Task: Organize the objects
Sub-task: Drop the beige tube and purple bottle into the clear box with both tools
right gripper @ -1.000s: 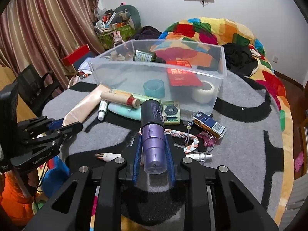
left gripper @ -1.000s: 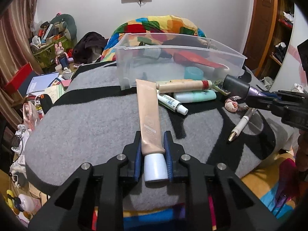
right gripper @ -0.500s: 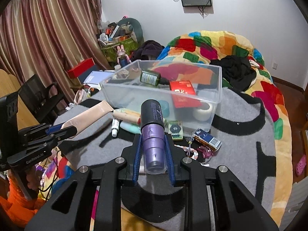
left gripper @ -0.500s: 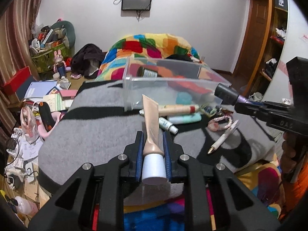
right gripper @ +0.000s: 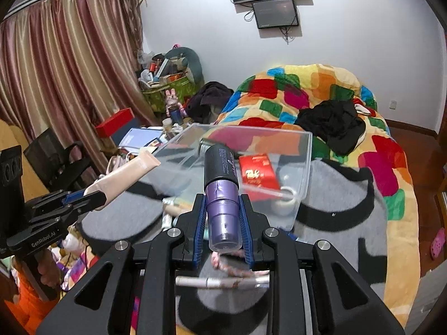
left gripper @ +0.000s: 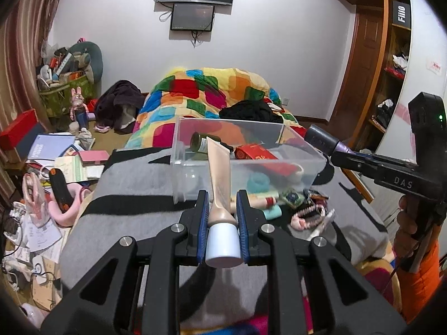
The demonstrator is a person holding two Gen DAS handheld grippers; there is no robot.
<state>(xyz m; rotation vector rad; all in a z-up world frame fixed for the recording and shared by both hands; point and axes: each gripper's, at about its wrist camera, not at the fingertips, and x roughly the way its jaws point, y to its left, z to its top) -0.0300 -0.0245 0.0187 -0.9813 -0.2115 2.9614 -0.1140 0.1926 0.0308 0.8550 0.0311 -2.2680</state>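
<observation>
My left gripper (left gripper: 222, 217) is shut on a beige cosmetic tube (left gripper: 219, 167) with a white cap, held in the air with its flat end toward the clear plastic bin (left gripper: 178, 176). My right gripper (right gripper: 223, 223) is shut on a purple bottle (right gripper: 222, 192) with a black top, held above the table in front of the bin (right gripper: 303, 178). The bin holds a dark green bottle (left gripper: 199, 142), a red packet (right gripper: 258, 171) and tape rolls. Each gripper shows in the other's view: the tube (right gripper: 123, 174) at left, the bottle (left gripper: 321, 139) at right.
The bin stands on a round table with a grey and black cloth (left gripper: 134, 184). Loose tubes (left gripper: 265, 202), a braided cord (left gripper: 304, 215) and a white pen (right gripper: 220, 282) lie in front of the bin. A bed with a colourful quilt (right gripper: 307, 95) is behind. Clutter covers the floor at left (left gripper: 56, 162).
Both grippers have risen well above the table with their objects, lifting the beige tube off the cloth. The bin now sits lower and farther off in both views.
</observation>
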